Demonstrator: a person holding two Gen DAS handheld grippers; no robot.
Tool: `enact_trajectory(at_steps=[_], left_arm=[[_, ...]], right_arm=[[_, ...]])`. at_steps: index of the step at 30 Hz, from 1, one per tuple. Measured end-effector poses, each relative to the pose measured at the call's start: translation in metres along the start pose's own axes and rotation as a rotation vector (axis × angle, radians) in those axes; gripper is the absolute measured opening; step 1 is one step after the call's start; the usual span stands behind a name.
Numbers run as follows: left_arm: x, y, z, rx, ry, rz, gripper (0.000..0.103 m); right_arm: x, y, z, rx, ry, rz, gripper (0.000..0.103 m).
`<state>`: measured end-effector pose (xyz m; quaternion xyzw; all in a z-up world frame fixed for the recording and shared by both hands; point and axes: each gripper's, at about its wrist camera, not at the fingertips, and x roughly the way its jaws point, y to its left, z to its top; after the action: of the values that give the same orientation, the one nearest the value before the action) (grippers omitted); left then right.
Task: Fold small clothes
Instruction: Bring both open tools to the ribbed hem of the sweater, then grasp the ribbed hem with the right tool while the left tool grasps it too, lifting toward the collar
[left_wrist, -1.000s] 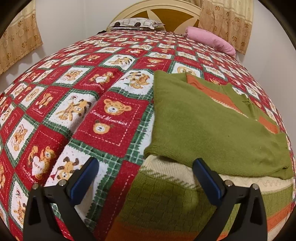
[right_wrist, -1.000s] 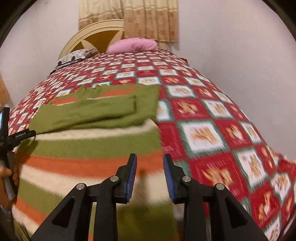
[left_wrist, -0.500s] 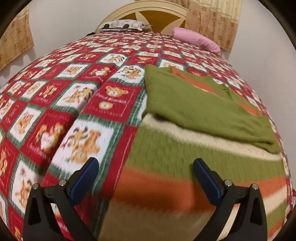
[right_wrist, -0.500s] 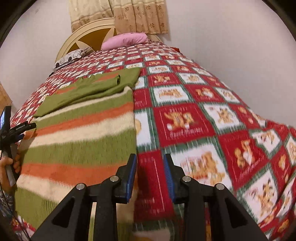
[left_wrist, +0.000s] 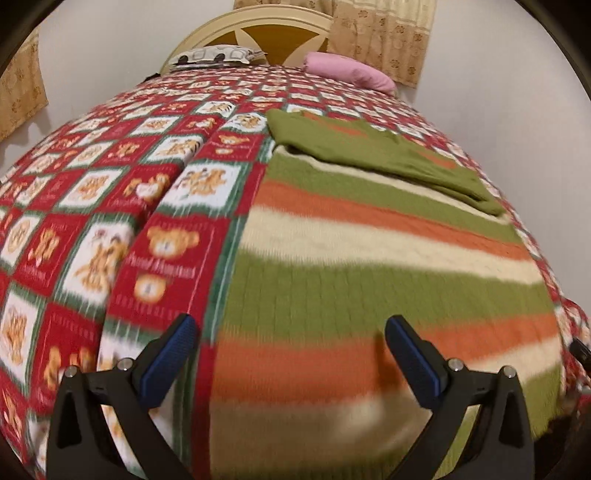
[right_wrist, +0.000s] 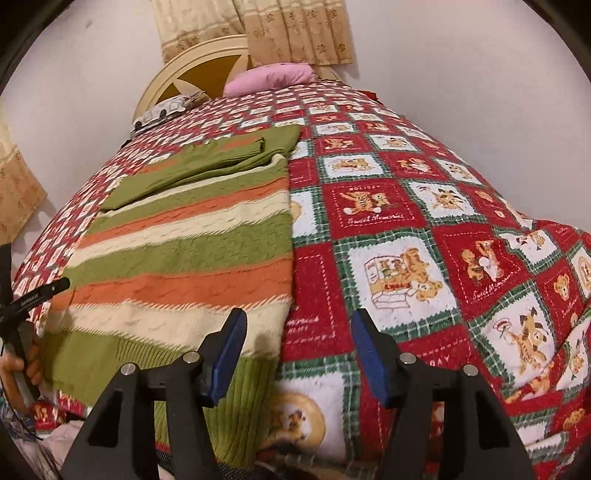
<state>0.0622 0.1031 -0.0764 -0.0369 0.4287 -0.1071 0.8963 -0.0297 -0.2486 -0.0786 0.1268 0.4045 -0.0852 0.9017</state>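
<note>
**Hovering over the striped sweater**

Lying flat on the bed's quilt (right_wrist: 406, 206), the sweater (right_wrist: 192, 254) has green sleeves folded across its top. Left claw (left_wrist: 291, 354) gapes wide, empty; right claw (right_wrist: 297, 350) half-open, empty, above the hem corner.

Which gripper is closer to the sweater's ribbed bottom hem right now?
Right. The right gripper hangs open by the right end of the ribbed hem. The left gripper is open above the orange and cream stripes of the sweater.
</note>
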Motion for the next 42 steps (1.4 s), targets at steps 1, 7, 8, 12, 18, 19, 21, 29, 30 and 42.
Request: enact_trajectory(at_steps=[1,7,8,12,18,19,21,29,30,42], left_arm=[[-0.004,0.001,-0.004,0.002,0.003,-0.013,0.103],[-0.029,0.003,-0.030,0.051,-0.003,-0.038,0.103],[-0.031,0.003,-0.033,0.061,-0.003,-0.040,0.103],[-0.042,0.008,-0.051,0.085,-0.002,-0.046,0.103],[-0.051,0.024,-0.056,0.027,0.020,-0.130,0.094],[-0.052,0.026,-0.058,0.020,0.019,-0.132,0.094],[-0.052,0.032,-0.063,0.000,0.029,-0.137,0.094],[-0.054,0.043,-0.076,-0.079,0.104,-0.241,0.081],[-0.055,0.042,-0.078,-0.074,0.105,-0.242,0.080],[-0.058,0.028,-0.082,-0.007,0.146,-0.231,0.059]], right_arm=[[-0.002,0.001,-0.003,-0.008,0.006,0.010,0.060],[-0.004,0.007,-0.021,-0.014,0.059,0.075,0.060],[-0.004,0.009,-0.025,-0.017,0.069,0.087,0.060],[-0.001,0.021,-0.038,-0.074,0.103,0.096,0.060],[-0.004,0.040,-0.053,-0.162,0.123,0.133,0.055],[-0.004,0.042,-0.054,-0.175,0.122,0.129,0.055],[-0.004,0.046,-0.057,-0.198,0.118,0.122,0.052],[-0.007,0.043,-0.059,-0.206,0.125,0.132,0.033],[-0.007,0.043,-0.059,-0.206,0.127,0.134,0.028],[-0.007,0.031,-0.058,-0.148,0.140,0.178,0.021]])
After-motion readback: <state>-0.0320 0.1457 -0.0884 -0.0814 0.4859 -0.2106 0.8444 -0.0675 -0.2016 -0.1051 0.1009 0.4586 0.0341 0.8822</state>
